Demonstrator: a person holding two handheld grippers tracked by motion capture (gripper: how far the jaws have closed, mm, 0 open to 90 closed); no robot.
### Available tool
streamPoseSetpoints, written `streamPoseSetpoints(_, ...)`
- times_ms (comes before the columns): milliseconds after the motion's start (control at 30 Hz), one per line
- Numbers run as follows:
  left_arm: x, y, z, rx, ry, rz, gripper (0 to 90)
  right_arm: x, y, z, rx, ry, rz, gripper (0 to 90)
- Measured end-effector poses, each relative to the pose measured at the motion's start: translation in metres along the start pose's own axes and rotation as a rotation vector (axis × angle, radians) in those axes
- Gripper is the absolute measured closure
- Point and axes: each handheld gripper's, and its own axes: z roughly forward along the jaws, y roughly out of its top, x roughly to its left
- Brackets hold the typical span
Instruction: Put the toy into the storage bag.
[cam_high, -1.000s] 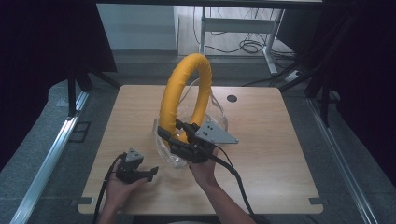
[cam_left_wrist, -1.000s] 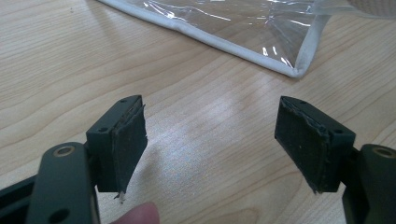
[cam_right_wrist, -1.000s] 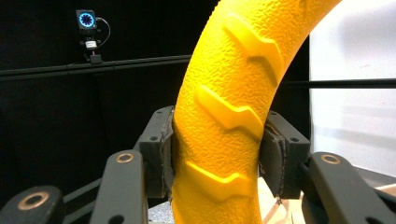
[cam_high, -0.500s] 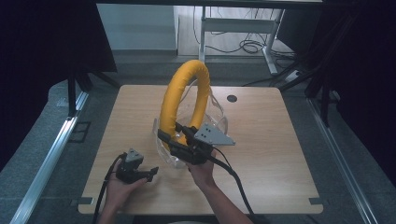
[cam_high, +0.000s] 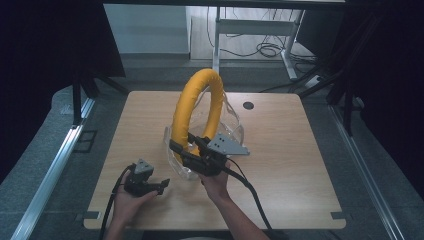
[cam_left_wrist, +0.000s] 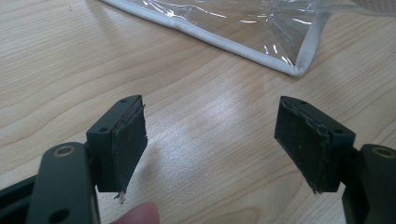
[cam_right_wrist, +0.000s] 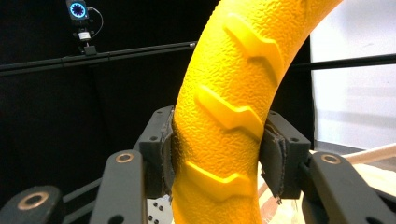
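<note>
A large yellow ring of rough, pebbled material (cam_high: 196, 107) stands upright on its edge near the middle of the wooden table, its lower part sitting inside a clear plastic bag with white piped seams (cam_high: 231, 131). Raised zigzag tread marks run along the ring's outer face (cam_right_wrist: 233, 116), which arches up and away to the right in the right gripper view. The bag lies crumpled open around the ring's base, one glossy corner (cam_left_wrist: 294, 65) flat on the tabletop.
</note>
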Motion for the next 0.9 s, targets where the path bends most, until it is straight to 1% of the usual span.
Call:
streamPoseSetpoints(100,0.0,0.0,0.0,0.001,0.001,0.001,25.2,-0.002,-0.001,0.001,0.007,0.0,0.004,50.0)
streamPoseSetpoints(367,0.0,0.0,0.0,0.001,0.0,0.004,25.2,-0.008,-0.008,0.003,0.017,0.003,0.038,49.9)
streamPoseSetpoints(467,0.0,0.0,0.0,0.0,-0.001,-0.001,25.2,-0.01,-0.01,0.003,0.023,0.0,0.049,49.9)
streamPoseSetpoints(500,0.0,0.0,0.0,0.0,0.002,0.002,25.2,-0.011,-0.01,0.004,0.026,-0.002,0.045,49.9)
streamPoseSetpoints(800,0.0,0.0,0.001,0.003,0.001,0.003,25.1,-0.017,-0.016,0.006,0.038,-0.004,0.071,49.8)
streamPoseSetpoints(900,0.001,0.0,0.0,0.004,0.001,0.005,25.2,-0.02,-0.018,0.006,0.041,-0.009,0.087,49.7)
